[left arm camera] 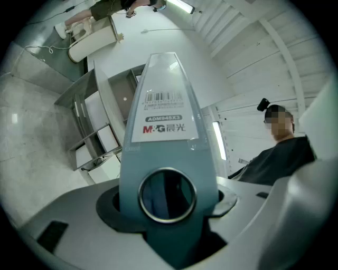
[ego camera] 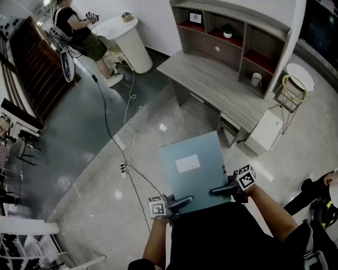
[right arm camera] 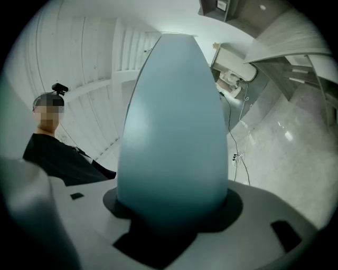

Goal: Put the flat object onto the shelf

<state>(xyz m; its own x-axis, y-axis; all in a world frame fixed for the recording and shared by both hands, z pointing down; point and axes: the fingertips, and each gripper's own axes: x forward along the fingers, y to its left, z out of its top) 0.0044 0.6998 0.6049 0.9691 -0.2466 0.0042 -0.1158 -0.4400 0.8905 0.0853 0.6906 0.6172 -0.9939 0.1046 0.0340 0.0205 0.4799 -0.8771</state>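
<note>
The left gripper (ego camera: 179, 202) and the right gripper (ego camera: 220, 190) both pinch the near end of a light blue flat plastic file box (ego camera: 191, 163), the left one at its spine with a metal finger ring (left arm camera: 167, 193). The box is held in the air before the grey wooden desk with a shelf unit (ego camera: 222, 79), well apart from it.

Pale-blue labelled folder (ego camera: 193, 171) aloft, well apart from shelf (ego camera: 232, 16).
</note>
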